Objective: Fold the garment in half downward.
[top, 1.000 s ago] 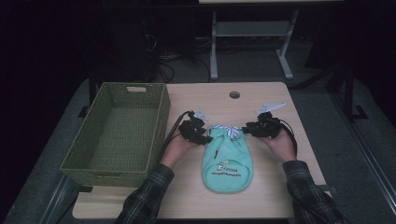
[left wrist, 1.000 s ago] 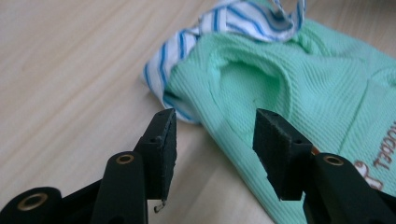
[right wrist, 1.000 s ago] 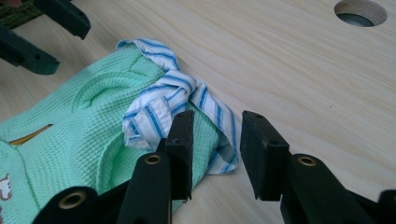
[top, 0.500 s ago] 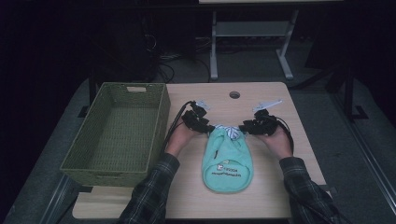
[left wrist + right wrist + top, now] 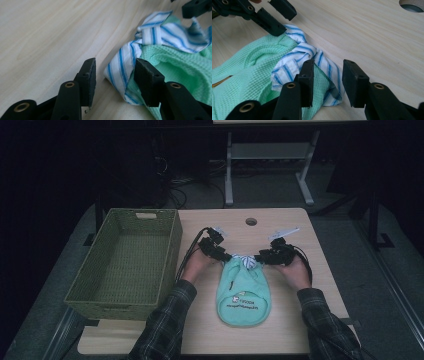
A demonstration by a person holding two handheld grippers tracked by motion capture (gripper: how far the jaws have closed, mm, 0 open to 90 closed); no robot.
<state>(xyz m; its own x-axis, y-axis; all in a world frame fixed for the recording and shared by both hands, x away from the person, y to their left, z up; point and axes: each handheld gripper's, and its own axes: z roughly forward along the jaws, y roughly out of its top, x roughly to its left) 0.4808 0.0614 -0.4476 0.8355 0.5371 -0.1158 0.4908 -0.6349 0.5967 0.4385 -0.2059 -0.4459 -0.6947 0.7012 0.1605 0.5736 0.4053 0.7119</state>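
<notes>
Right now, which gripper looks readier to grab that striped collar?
Probably the left gripper: its open jaws already straddle a fold of the striped collar. The right gripper is open too, but most of the collar lies beside its left jaw, with less of it in the gap.

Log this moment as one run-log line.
left gripper: open, jaws astride striped collar | right gripper: open at collar | green garment: flat on table | basket: beside

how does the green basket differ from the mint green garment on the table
The basket is olive, woven and stiff, with upright walls; the garment is mint, soft knit and lies flat. The basket sits at the table's left edge away from both grippers; the garment lies mid-table with the left gripper and right gripper at its striped collar. Both rest on the wooden table.
</notes>
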